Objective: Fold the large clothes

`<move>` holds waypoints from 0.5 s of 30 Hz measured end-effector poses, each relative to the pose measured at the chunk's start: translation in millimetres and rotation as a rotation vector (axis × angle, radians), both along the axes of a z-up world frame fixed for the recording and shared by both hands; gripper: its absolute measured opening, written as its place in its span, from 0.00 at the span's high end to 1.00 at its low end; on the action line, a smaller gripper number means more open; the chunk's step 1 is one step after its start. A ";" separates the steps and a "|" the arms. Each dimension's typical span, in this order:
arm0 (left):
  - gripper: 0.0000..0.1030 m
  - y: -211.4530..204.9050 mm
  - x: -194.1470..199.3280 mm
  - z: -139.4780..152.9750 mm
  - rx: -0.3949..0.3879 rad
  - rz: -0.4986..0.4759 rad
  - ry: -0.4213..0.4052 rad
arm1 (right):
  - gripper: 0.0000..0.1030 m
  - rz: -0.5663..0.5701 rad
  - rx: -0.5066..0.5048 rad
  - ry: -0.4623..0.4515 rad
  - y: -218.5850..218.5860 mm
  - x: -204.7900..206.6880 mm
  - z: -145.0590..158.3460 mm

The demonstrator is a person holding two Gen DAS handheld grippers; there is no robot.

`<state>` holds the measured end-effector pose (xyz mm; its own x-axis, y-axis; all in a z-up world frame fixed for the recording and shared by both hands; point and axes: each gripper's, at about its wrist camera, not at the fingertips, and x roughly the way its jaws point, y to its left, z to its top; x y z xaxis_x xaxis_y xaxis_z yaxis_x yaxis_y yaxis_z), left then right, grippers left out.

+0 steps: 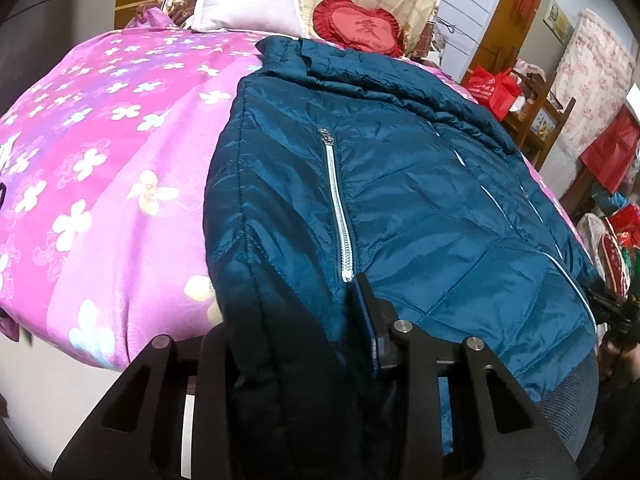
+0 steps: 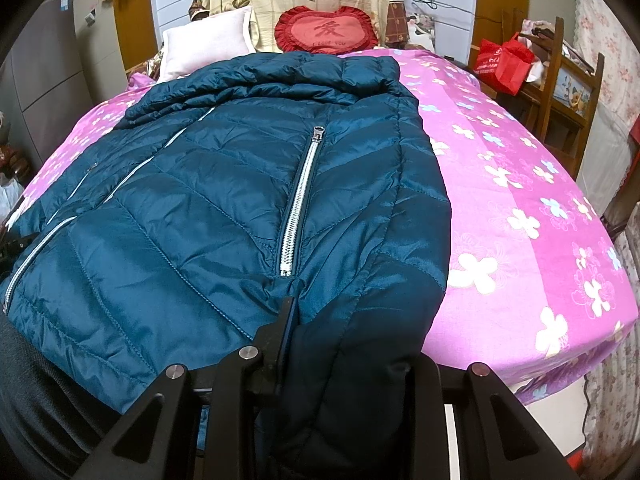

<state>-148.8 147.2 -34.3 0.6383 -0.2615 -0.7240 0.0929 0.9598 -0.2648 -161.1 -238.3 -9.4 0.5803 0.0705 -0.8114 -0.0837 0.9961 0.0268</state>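
In the left wrist view, a teal quilted puffer jacket is seen spread over a pink floral bedsheet, filling the centre and right of the frame, its collar toward the top. A silver pocket zipper runs down the middle. At the lower centre, the left gripper is clamped narrowly on the jacket's hem; dark fabric is bunched between its black fingers. A white pillow and a red heart-shaped cushion are seen at the top.

In the right wrist view, the jacket occupies the centre and left, with the bedsheet exposed on the right. The right gripper at the lower centre is closed narrowly on the hem just below a silver pocket zipper. A red bag is seen at the upper right.
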 end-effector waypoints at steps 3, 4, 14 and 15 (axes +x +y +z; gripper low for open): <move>0.69 -0.5 0.1 0.0 0.007 0.001 0.001 | 0.73 0.000 -0.001 0.001 0.0 0.1 0.1; 0.68 -0.2 0.4 0.0 0.013 0.002 0.003 | 0.73 0.000 -0.002 0.001 -0.1 0.0 0.1; 0.68 -4.8 0.6 1.2 0.047 0.020 0.018 | 0.73 0.001 -0.006 -0.001 -0.5 0.0 0.0; 0.68 -5.9 0.7 1.4 0.054 0.026 0.021 | 0.73 0.002 -0.006 -0.002 -0.2 0.0 0.0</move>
<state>-148.2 141.2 -32.9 0.6285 -0.2052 -0.7502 0.0629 0.9748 -0.2140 -161.2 -238.5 -9.4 0.5815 0.0665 -0.8108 -0.0853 0.9961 0.0206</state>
